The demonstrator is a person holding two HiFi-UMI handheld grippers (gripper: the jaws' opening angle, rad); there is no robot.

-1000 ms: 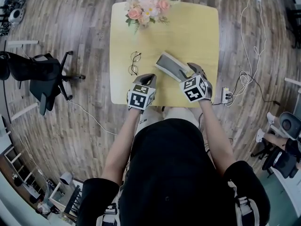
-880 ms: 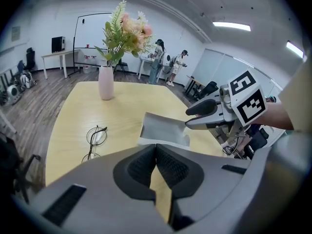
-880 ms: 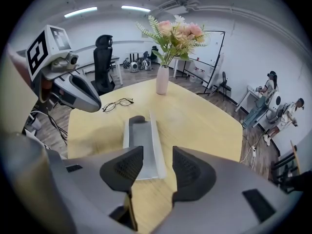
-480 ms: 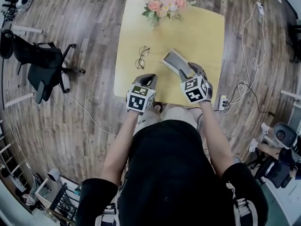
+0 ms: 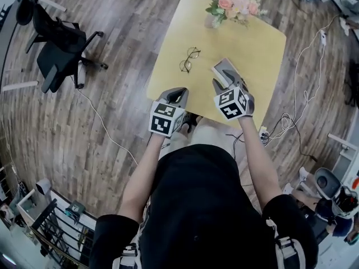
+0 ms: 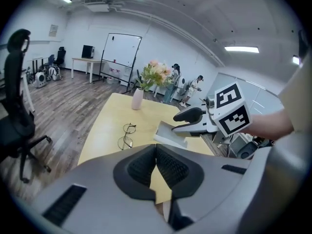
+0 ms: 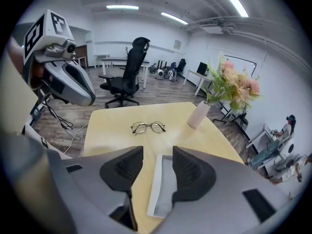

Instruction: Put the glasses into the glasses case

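The thin-rimmed glasses [image 5: 189,60] lie open on the yellow table [image 5: 247,43], also seen in the left gripper view [image 6: 126,136] and the right gripper view [image 7: 147,127]. The grey glasses case [image 5: 225,70] lies open to their right [image 6: 170,133] [image 7: 163,189]. My right gripper [image 5: 224,84] hovers just over the case's near end, open, with nothing between its pads [image 7: 158,156]; its right pad hides part of the case. My left gripper [image 5: 178,93] is shut and empty [image 6: 156,147], at the table's near edge, short of the glasses.
A vase of pink flowers [image 5: 235,4] stands at the table's far edge. A black office chair [image 5: 61,43] is on the wooden floor to the left. A white cable and a power strip [image 5: 262,132] lie on the floor to the right.
The head view has swung, so the table now sits higher and further right. Both grippers have shifted along with it, the right one staying over the case. Glasses and case have not moved.
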